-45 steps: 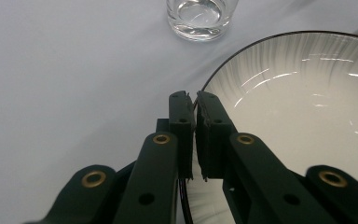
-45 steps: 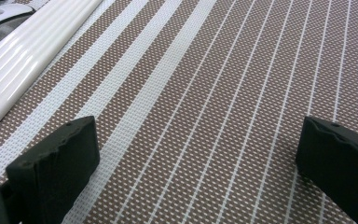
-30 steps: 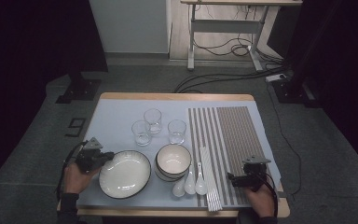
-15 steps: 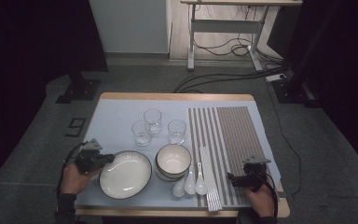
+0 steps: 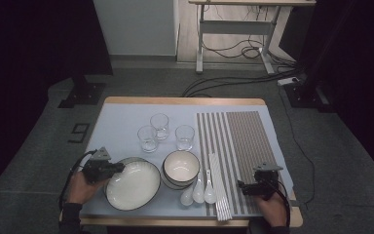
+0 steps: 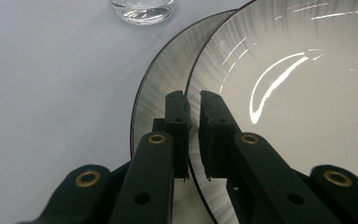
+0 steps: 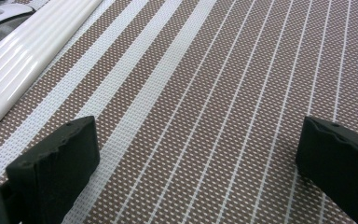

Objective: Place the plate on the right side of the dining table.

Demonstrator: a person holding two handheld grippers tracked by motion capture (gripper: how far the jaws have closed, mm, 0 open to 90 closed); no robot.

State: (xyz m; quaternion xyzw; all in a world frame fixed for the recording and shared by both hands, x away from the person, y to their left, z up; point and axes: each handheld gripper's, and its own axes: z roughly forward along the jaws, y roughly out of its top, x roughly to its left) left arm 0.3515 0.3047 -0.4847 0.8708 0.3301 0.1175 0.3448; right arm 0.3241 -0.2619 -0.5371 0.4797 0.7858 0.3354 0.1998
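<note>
The table (image 5: 126, 117), under a pale blue-grey cloth, carries a brown-and-white striped woven mat (image 5: 246, 146) along its right edge. Near the front left corner sits the plate (image 5: 132, 184): two stacked, it seems, white glazed ceramic with fine radial lines and a thin dark rim. The upper one looks stiff, fairly heavy, slick and breakable, so the rim is the only practical hold, and a pinch there could slip if it tilts. The left gripper (image 6: 192, 105) is clamped on that rim at the plate's left side. The right gripper (image 7: 196, 154) rests over the mat near the front right corner, jaws wide apart, empty. A ribbed white bowl (image 5: 180, 168), three clear glasses (image 5: 159, 126) and white spoons (image 5: 198, 191) sit mid-table.
</note>
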